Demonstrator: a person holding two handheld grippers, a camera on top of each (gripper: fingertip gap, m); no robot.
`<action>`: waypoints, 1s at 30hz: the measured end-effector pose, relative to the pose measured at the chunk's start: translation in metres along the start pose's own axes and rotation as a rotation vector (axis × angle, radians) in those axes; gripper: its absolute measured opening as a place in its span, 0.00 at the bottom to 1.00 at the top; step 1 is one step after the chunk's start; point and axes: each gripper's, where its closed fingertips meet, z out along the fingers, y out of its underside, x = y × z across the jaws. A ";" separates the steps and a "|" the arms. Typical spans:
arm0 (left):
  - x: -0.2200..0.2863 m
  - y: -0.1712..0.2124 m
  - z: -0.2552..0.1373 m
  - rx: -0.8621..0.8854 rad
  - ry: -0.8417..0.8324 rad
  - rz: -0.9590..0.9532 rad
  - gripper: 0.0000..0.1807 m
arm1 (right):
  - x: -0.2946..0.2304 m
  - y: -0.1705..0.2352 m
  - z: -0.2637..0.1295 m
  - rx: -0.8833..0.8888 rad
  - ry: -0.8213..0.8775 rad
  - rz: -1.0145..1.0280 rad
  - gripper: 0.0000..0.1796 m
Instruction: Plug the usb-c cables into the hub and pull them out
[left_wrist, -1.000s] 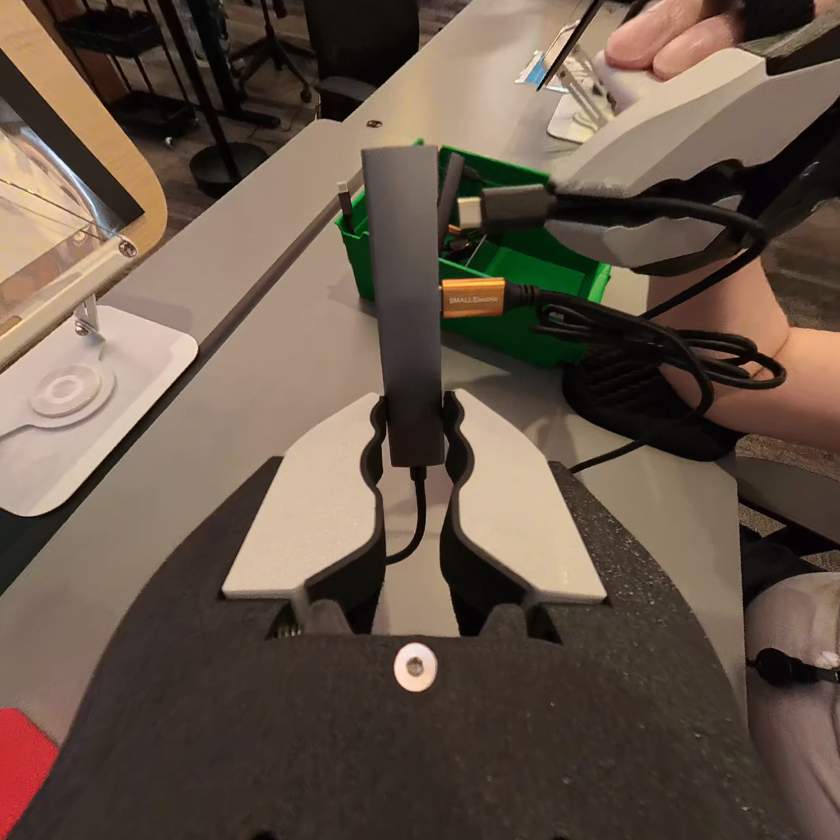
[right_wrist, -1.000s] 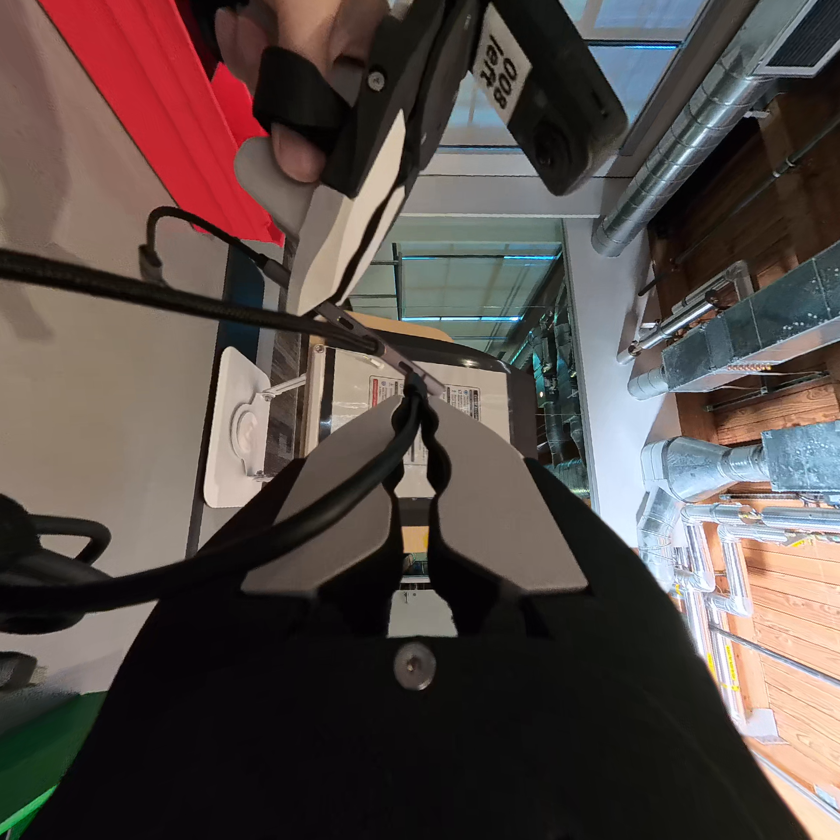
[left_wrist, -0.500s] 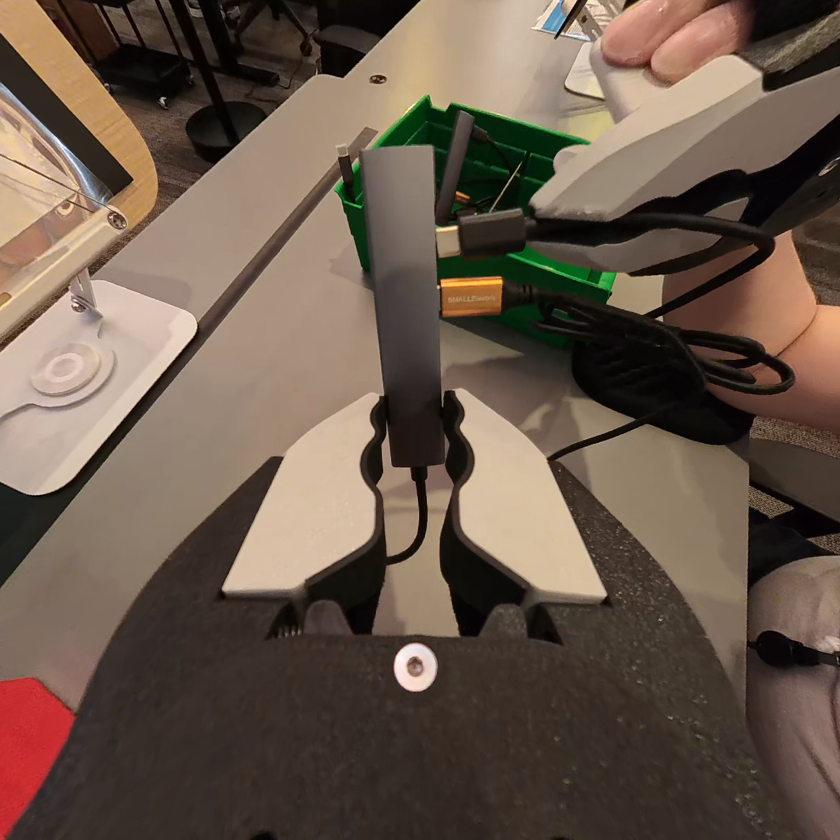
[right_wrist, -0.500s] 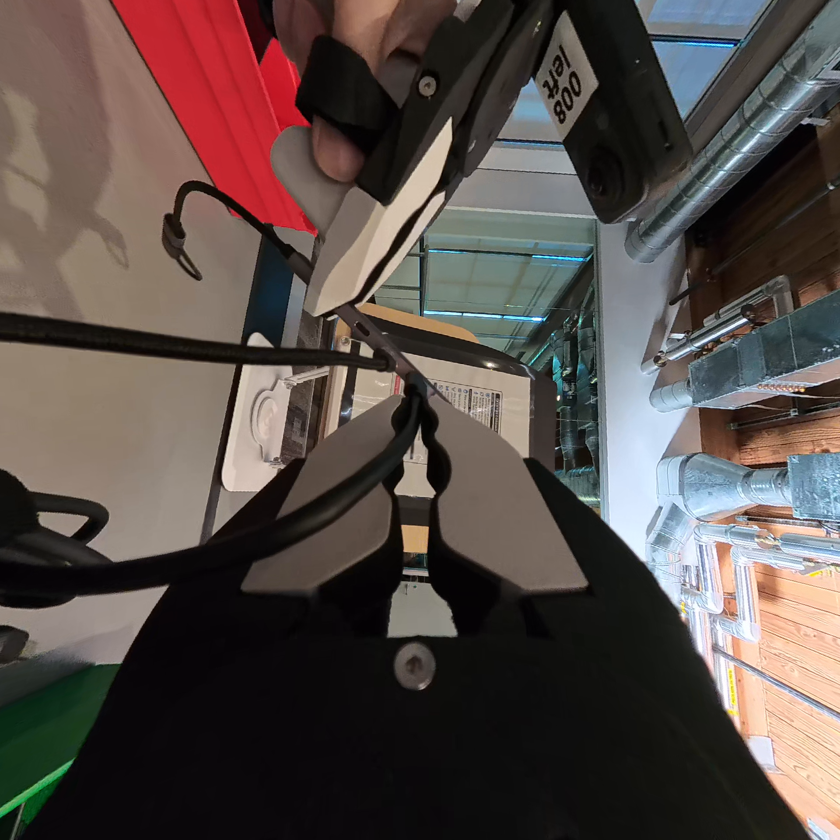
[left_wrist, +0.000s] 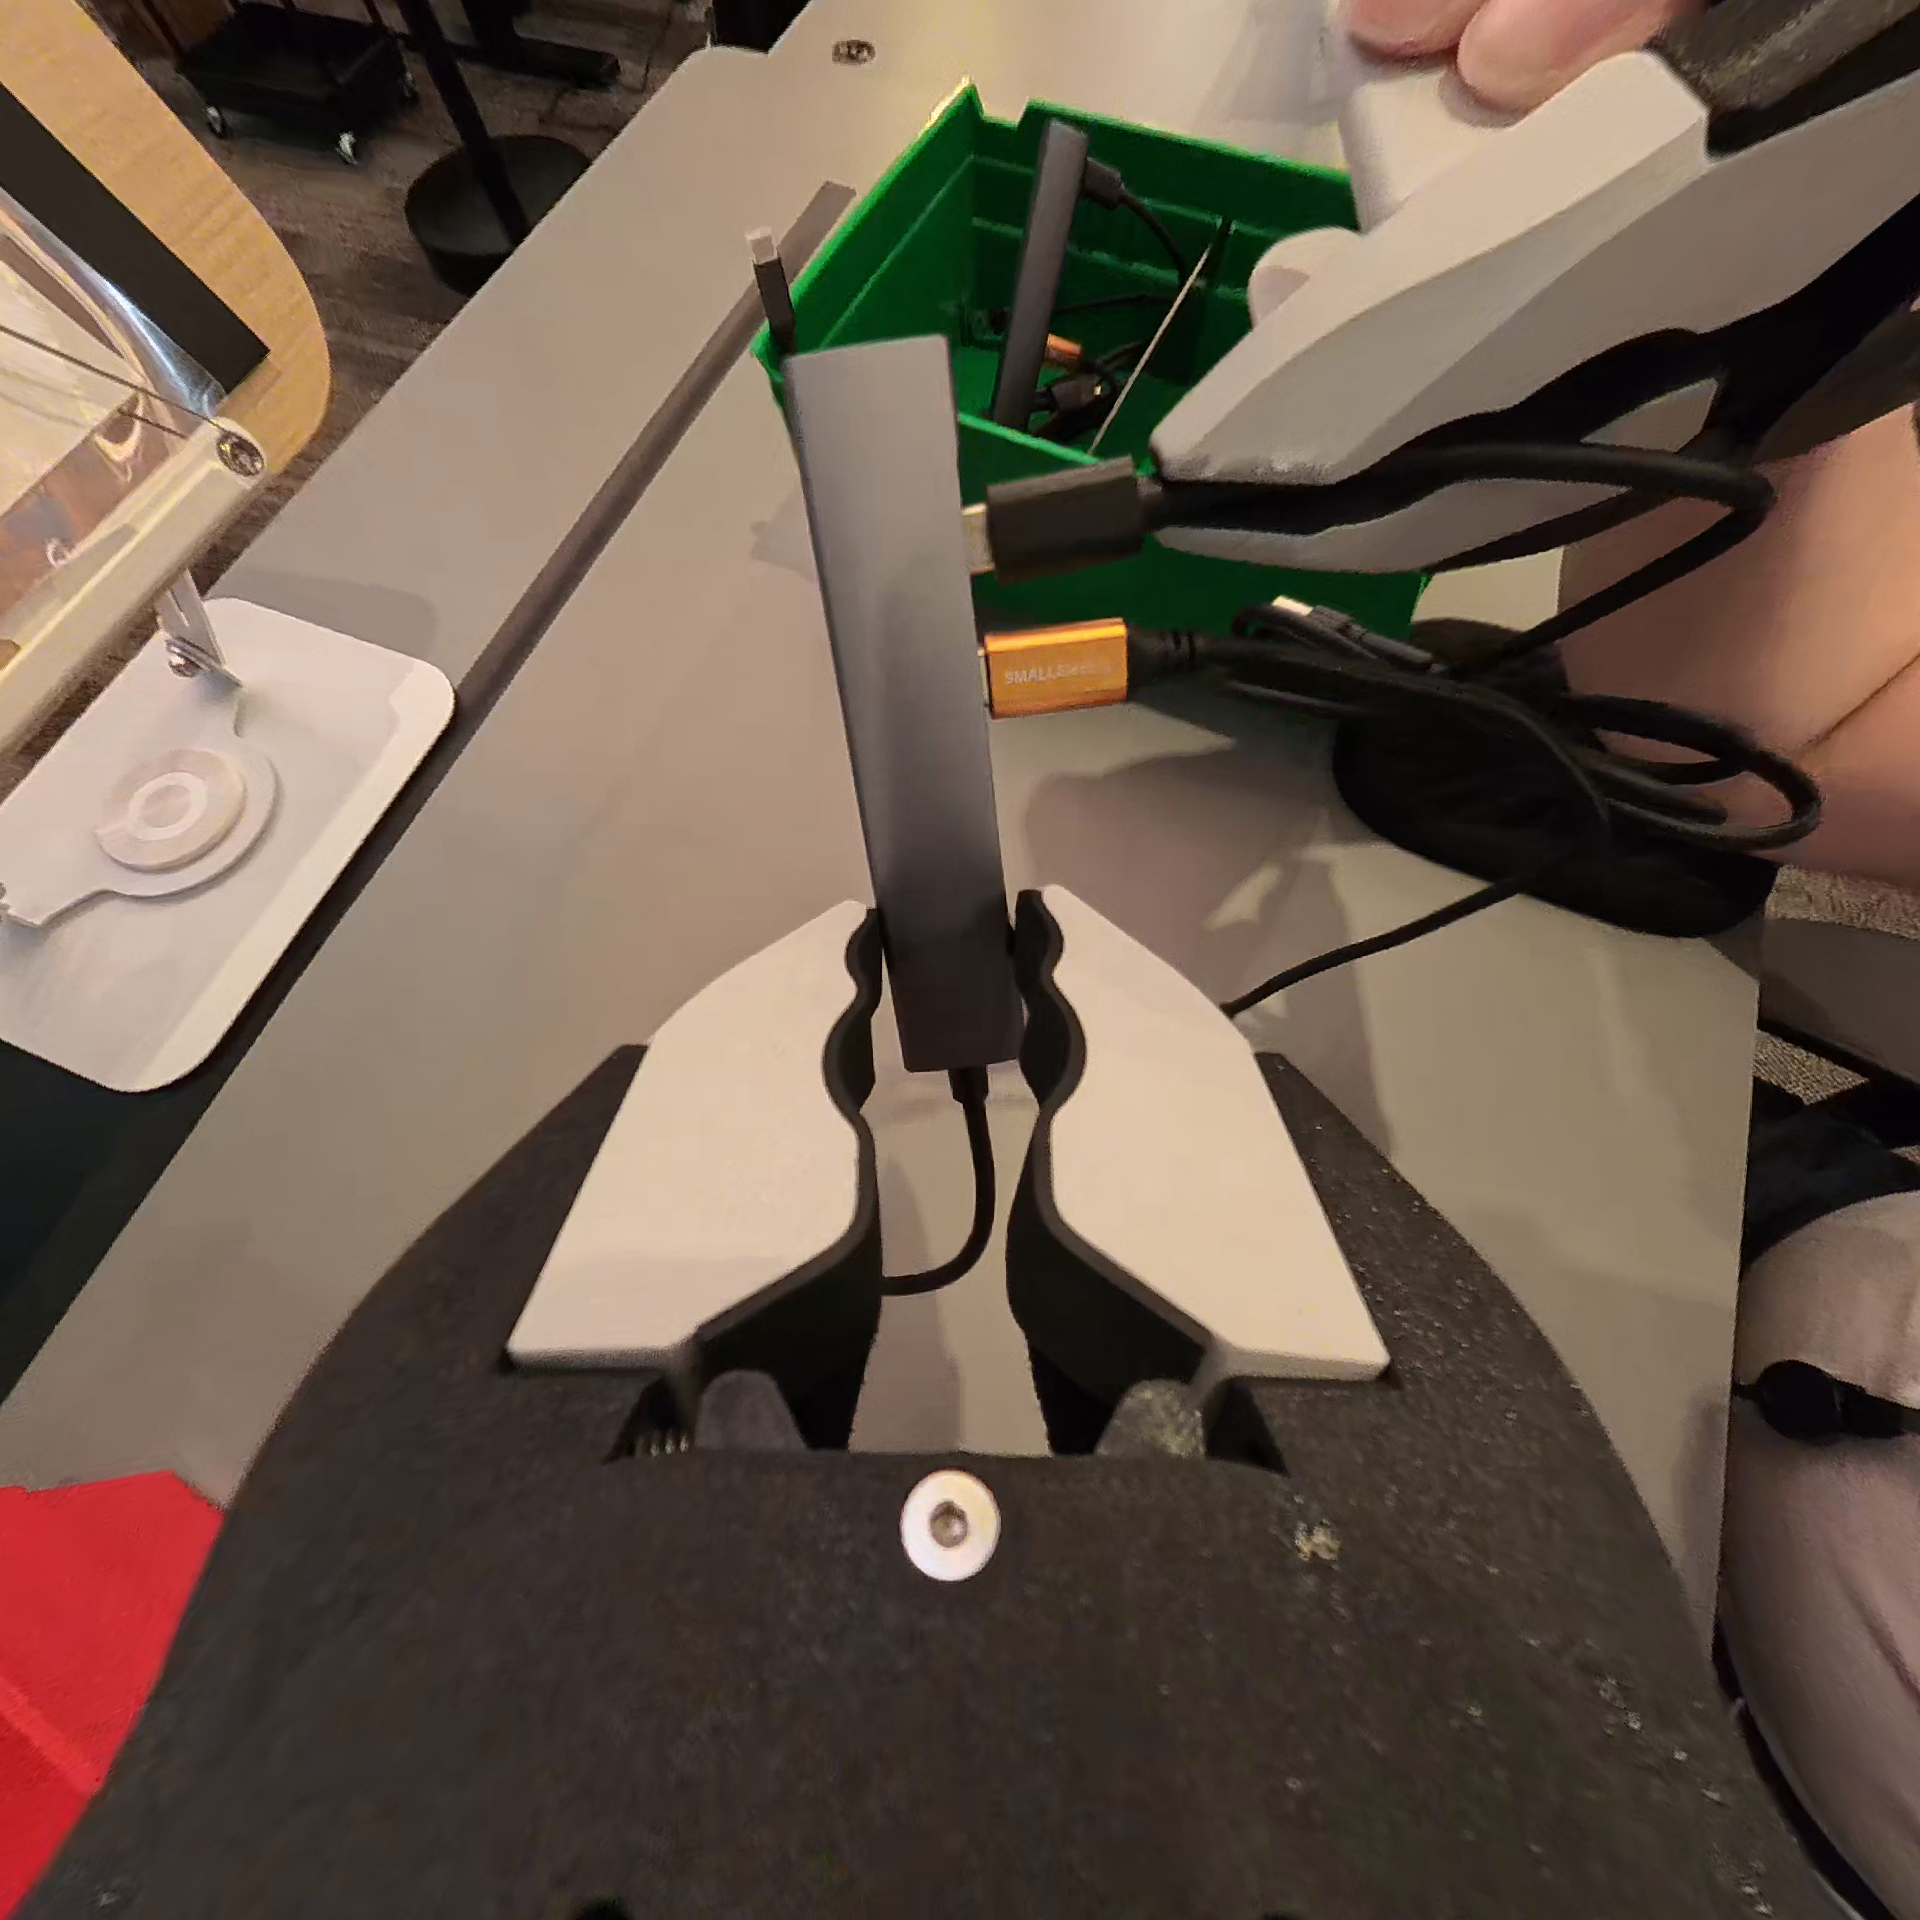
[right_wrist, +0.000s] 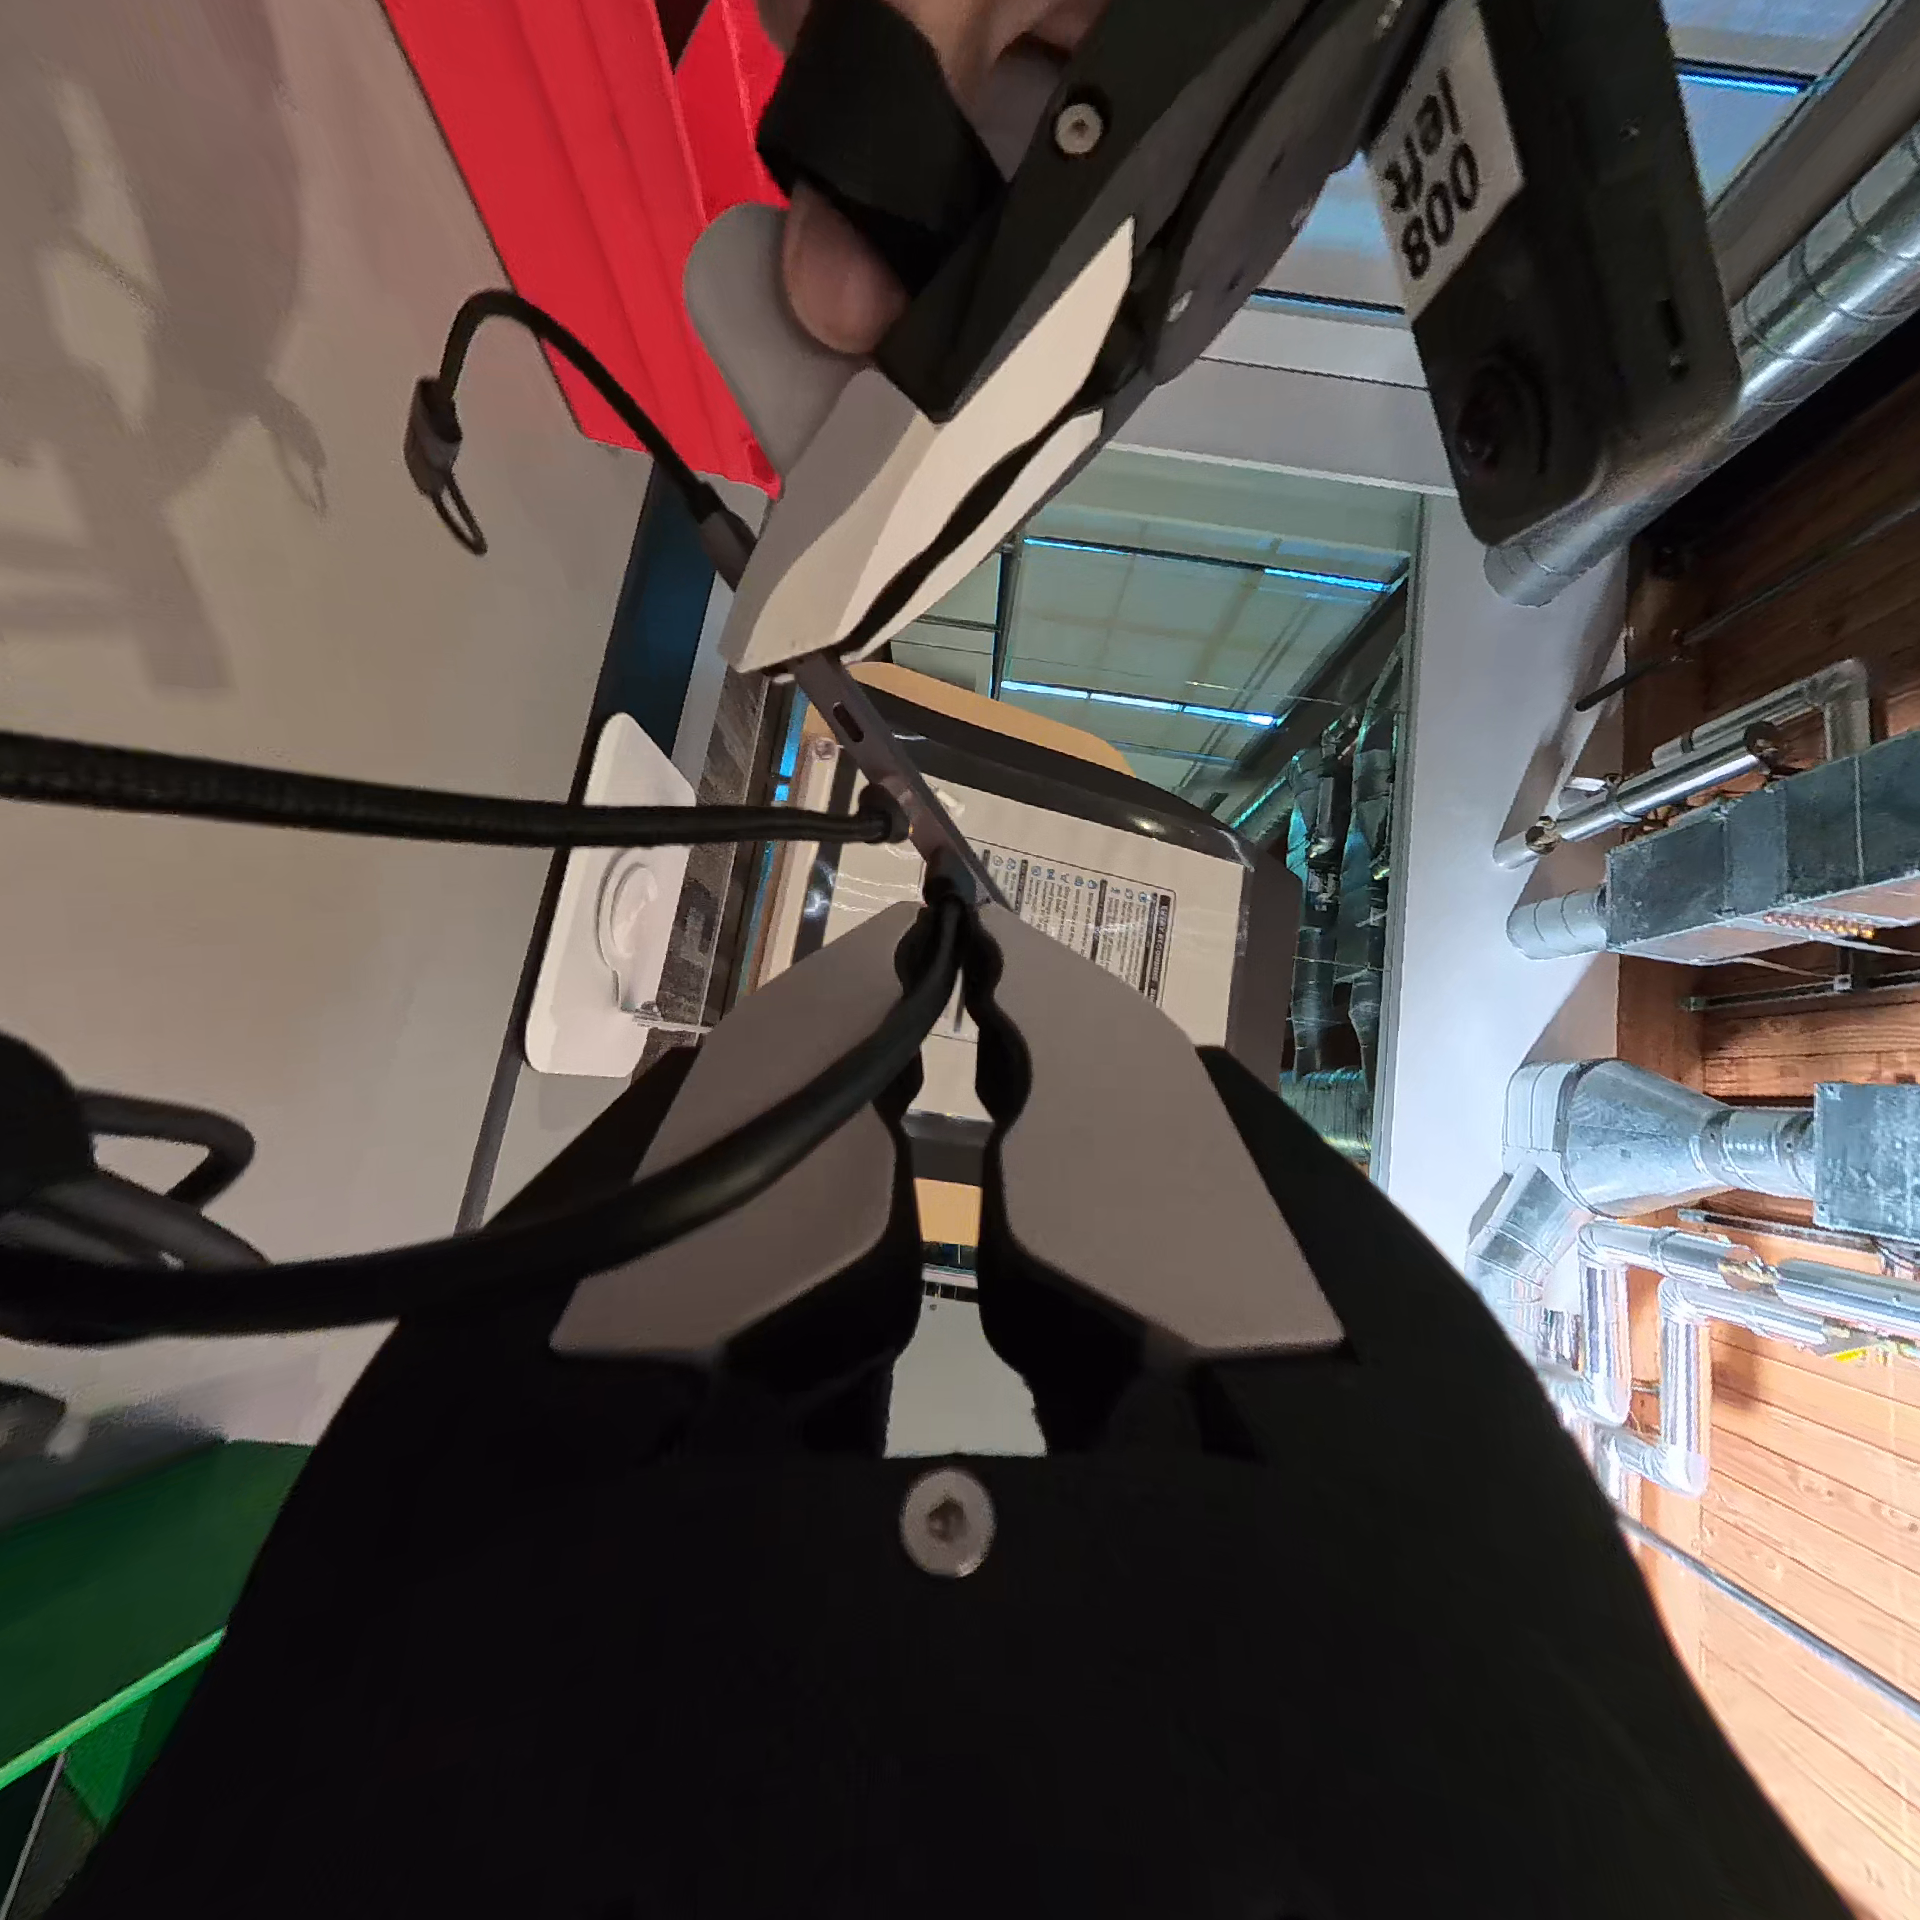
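My left gripper (left_wrist: 943, 971) is shut on the lower end of a slim dark grey hub (left_wrist: 894, 644) and holds it upright above the grey table (left_wrist: 520, 935). An orange-shelled plug (left_wrist: 1055, 665) sits in the hub's right side. My right gripper (left_wrist: 1174, 499) is shut on a black cable just behind its black usb-c plug (left_wrist: 1060, 516). The plug's metal tip touches the hub's right edge above the orange plug, and part of the tip still shows. In the right wrist view my right gripper (right_wrist: 951, 935) pinches the black cable (right_wrist: 727, 1174) against the edge-on hub (right_wrist: 894, 769).
A green bin (left_wrist: 1247, 592) with a second hub and several cables stands behind the hub. A coil of black cables (left_wrist: 1538, 769) lies to the right by a person's forearm (left_wrist: 1849, 727). A white stand base (left_wrist: 208, 810) sits left, and a red object (left_wrist: 73, 1621) lies near left. My hands' fingertips stand some 7 centimeters from each other. My left gripper's tips are some 40 centimeters from the white stand base (left_wrist: 208, 810). It turns up in the right wrist view (right_wrist: 617, 913) as well.
My right gripper has carried the black plug left, from a gap beside the hub until its tip meets the hub's right edge. The left gripper keeps its hold on the hub.
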 end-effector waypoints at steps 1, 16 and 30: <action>0.000 0.003 -0.001 -0.020 -0.004 0.003 0.13 | -0.002 -0.001 0.001 0.004 -0.011 -0.005 0.03; 0.013 -0.008 -0.020 0.050 -0.047 0.228 0.14 | 0.015 -0.013 -0.008 0.174 0.107 0.094 0.03; 0.034 -0.009 -0.023 0.047 -0.050 0.417 0.15 | 0.016 -0.021 -0.029 0.258 0.039 0.141 0.03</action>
